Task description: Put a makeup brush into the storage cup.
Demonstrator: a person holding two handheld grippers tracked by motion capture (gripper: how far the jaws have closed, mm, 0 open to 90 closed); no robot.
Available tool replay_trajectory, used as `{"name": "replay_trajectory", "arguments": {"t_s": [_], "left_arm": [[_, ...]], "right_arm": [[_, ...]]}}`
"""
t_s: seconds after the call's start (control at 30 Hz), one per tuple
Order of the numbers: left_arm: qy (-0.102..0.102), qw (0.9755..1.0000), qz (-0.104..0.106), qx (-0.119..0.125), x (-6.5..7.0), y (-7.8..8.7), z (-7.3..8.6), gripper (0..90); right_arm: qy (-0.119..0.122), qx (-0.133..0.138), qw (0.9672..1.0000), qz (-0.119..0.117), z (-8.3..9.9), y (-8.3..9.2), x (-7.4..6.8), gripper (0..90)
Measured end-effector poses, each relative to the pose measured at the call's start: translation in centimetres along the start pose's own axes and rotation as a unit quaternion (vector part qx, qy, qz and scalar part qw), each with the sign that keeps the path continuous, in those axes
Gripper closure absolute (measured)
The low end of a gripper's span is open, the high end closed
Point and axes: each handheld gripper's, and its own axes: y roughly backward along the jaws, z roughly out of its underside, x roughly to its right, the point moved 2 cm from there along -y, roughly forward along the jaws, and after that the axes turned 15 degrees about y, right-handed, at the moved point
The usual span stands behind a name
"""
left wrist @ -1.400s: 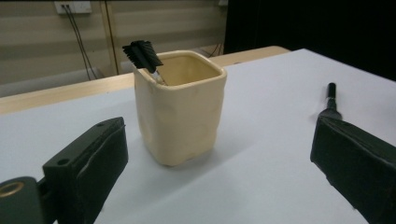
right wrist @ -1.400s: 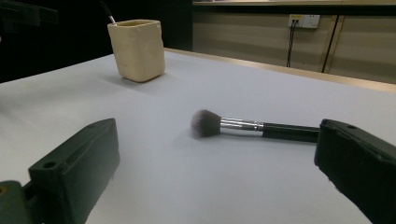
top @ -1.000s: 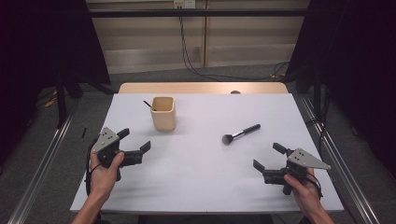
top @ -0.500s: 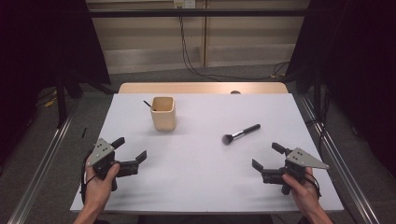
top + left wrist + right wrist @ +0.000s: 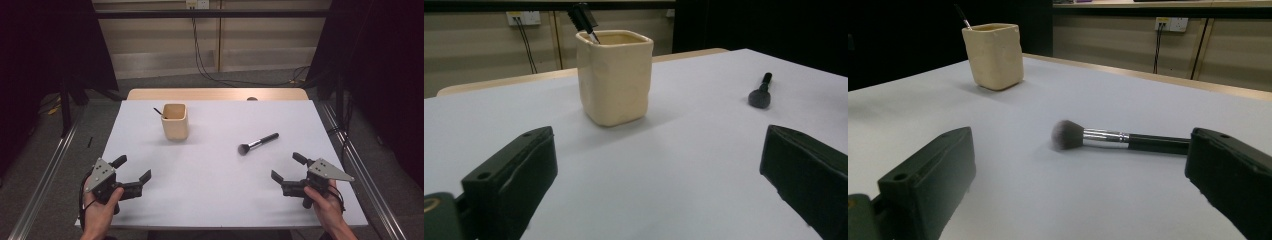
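A cream square cup [image 5: 174, 121] stands at the back left of the white table [image 5: 220, 200], with a thin black handle [image 5: 159, 112] poking out of it. To its right a makeup brush [image 5: 257, 143] lies flat, bristles toward the front left. My left gripper [image 5: 133, 168] is open near the front left corner with nothing between its jaws, and its own view looks at the cup [image 5: 614, 77] and the far brush [image 5: 760, 95]. My right gripper [image 5: 285, 166] is open at the front right, a short way in front of the brush [image 5: 1108, 136].
A wooden strip [image 5: 215, 94] runs along the table's far edge. Cables [image 5: 210, 65] trail over the floor behind, and metal rails [image 5: 45, 175] flank the table. A wide bare stretch of tabletop lies between the two grippers.
My left gripper has drawn back toward the front left corner of the table. The right gripper, the cup and the brush have stayed put.
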Motion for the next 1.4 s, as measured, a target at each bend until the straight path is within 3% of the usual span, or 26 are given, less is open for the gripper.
{"name": "replay_trajectory", "arguments": {"t_s": [0.23,0.43,0.73,1.1,1.4], "left_arm": [[0.001,0.9999,0.007,0.01,-0.2,0.4,0.3,2.1],[0.004,0.9999,-0.009,0.013,-0.4,0.8,0.4,2.0],[0.003,1.0,-0.002,0.002,-0.4,1.0,0.5,2.0],[0.001,1.0,-0.002,0.007,-0.3,1.2,0.3,2.0],[-0.002,1.0,-0.006,0.007,-0.2,1.1,0.3,2.0]], "right_arm": [[-0.003,-0.002,1.0,-0.003,0.0,-0.1,0.0,0.0],[-0.005,-0.002,1.0,-0.003,-0.1,0.0,0.0,0.0],[-0.023,0.001,0.9997,-0.004,-0.7,0.0,0.5,0.0],[0.002,0.001,1.0,-0.009,-2.1,-0.8,2.2,0.0],[0.013,-0.031,0.999,-0.03,-2.6,-2.8,3.2,0.0]]}}
